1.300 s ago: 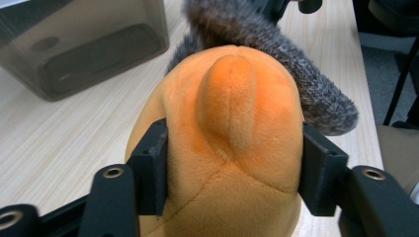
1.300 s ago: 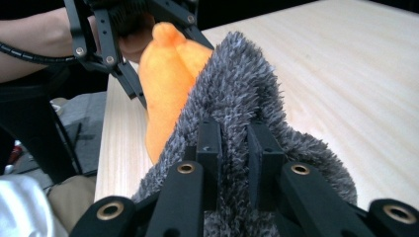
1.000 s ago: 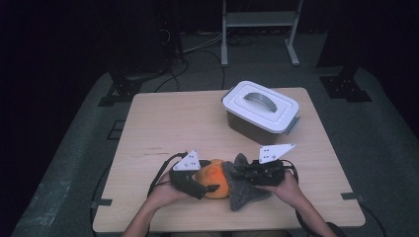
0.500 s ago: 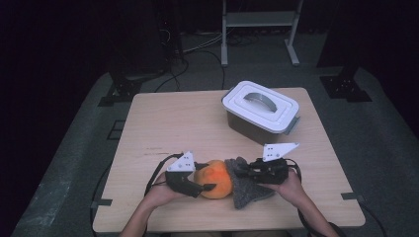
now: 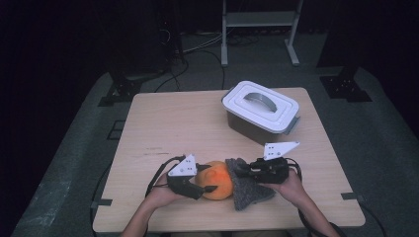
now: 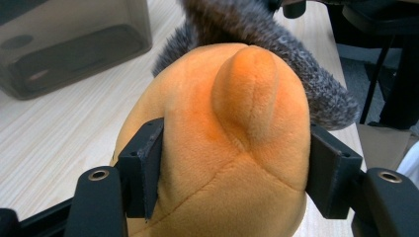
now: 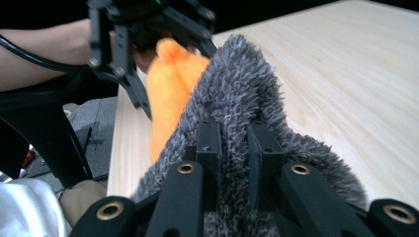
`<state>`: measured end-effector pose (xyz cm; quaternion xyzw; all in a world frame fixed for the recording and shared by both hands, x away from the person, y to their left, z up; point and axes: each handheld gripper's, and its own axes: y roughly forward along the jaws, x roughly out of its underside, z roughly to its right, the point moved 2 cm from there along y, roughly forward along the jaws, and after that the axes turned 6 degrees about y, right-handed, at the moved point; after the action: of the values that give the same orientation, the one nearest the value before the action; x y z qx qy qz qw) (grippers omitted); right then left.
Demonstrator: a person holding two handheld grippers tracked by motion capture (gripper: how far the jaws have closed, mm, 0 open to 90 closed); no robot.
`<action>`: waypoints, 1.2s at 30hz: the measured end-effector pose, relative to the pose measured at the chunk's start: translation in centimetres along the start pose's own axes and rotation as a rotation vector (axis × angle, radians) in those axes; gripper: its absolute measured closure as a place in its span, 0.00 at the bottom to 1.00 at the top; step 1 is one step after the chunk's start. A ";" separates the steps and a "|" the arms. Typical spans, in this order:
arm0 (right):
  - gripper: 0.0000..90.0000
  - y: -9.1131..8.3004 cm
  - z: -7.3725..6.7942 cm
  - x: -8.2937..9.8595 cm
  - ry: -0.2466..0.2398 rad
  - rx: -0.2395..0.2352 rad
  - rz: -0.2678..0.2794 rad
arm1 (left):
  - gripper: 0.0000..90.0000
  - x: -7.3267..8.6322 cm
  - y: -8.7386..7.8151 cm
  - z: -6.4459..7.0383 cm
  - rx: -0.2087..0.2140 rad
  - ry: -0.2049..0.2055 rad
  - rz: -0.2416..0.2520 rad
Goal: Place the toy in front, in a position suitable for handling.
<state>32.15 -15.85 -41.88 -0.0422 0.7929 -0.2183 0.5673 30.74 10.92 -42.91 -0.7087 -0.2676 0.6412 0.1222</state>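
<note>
The plush [image 5: 217, 181], an orange ball with a grey furry part [image 5: 247, 190] on its right, lies at the near edge of the counter [image 5: 173, 123], and both claws have it. The left claw [image 5: 206, 178] is clamped around the orange body, its pads [image 6: 143, 170] pressed into either flank just below the stubby ear; the right claw [image 5: 236, 170] is pinched on a fold of the grey fur, its jaws nearly together. Compared with a second ago, the left claw has shifted a little leftward and lower, the grey part is spread out further from the orange one, and the two hands sit slightly wider apart. I judge that the pair is pulling the toy apart or stretching it, and that the grips are holding. Beyond the plush, the lidded box [image 5: 261, 111] stands well behind and to the right, unchanged. Left of the plush and behind it the counter is bare wood, with good room to move; nearer than the plush the edge is close, so any pull toward the person risks dragging it off.
</note>
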 end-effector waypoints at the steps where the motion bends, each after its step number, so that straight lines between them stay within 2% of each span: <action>1: 0.86 0.1 -0.3 -0.3 -0.008 -0.013 0.016 | 0.37 -0.1 0.1 0.2 0.005 0.013 -0.001; 2: 0.86 0.2 -0.7 -0.6 -0.017 -0.023 0.028 | 0.37 -0.2 0.2 0.5 0.008 0.033 -0.004; 4: 0.86 0.6 -1.2 -1.0 -0.046 -0.025 0.012 | 0.37 -0.5 0.5 1.0 0.010 0.079 -0.022; 6: 0.86 1.1 -1.4 -1.0 -0.045 -0.028 0.006 | 0.36 -0.6 0.6 1.2 0.011 0.099 -0.032; 14: 0.86 0.8 -0.4 -0.2 -0.018 0.001 -0.013 | 0.36 -0.3 0.4 0.7 0.012 0.075 -0.023; 18: 0.86 0.4 0.3 0.3 0.009 0.021 -0.022 | 0.36 0.0 0.1 0.0 0.008 0.010 -0.001; 21: 0.86 0.2 0.6 0.6 0.020 0.031 -0.017 | 0.37 0.4 -0.3 -0.7 0.008 -0.059 0.015; 24: 0.85 0.1 0.1 0.2 0.004 0.023 0.005 | 0.37 0.7 -0.6 -1.3 0.000 -0.123 0.032; 27: 0.85 0.3 -0.3 0.0 -0.022 0.028 -0.001 | 0.37 1.0 -0.8 -1.6 -0.006 -0.155 0.037; 30: 0.85 0.3 0.2 0.3 -0.003 0.036 -0.007 | 0.37 1.0 -0.9 -1.9 -0.014 -0.184 0.038; 34: 0.85 0.1 1.5 1.2 0.041 0.073 -0.051 | 0.37 1.6 -1.3 -2.7 -0.015 -0.274 0.062; 36: 0.85 0.1 1.7 1.3 0.049 0.081 -0.057 | 0.37 1.8 -1.4 -2.9 -0.014 -0.300 0.075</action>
<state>33.24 -16.68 -43.50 -0.0364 0.7956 -0.2673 0.5425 33.35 13.48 -43.25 -0.6154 -0.2606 0.7420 0.0521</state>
